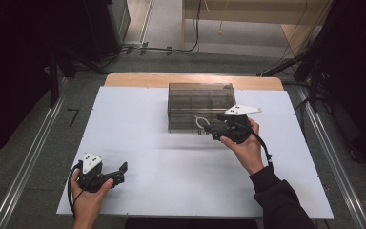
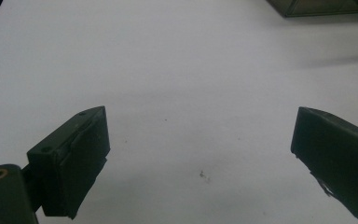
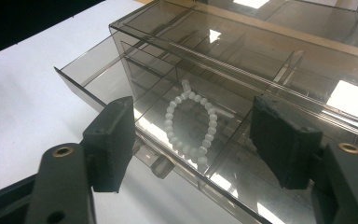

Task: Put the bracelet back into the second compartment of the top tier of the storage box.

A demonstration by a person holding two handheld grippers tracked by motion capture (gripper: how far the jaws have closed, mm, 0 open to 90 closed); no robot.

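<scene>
Bracelet [image 3: 189, 122] lies between open jaws.

White table [image 1: 171, 181] on grey floor [image 1: 38, 143]; cables [image 1: 162, 47] lie beyond it.

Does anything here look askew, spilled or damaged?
Nothing stands out. The smoked clear box sits square on the white table, its drawer pulled out, with a white bead bracelet lying whole in one compartment. Both the right gripper and left gripper are open and empty.
</scene>
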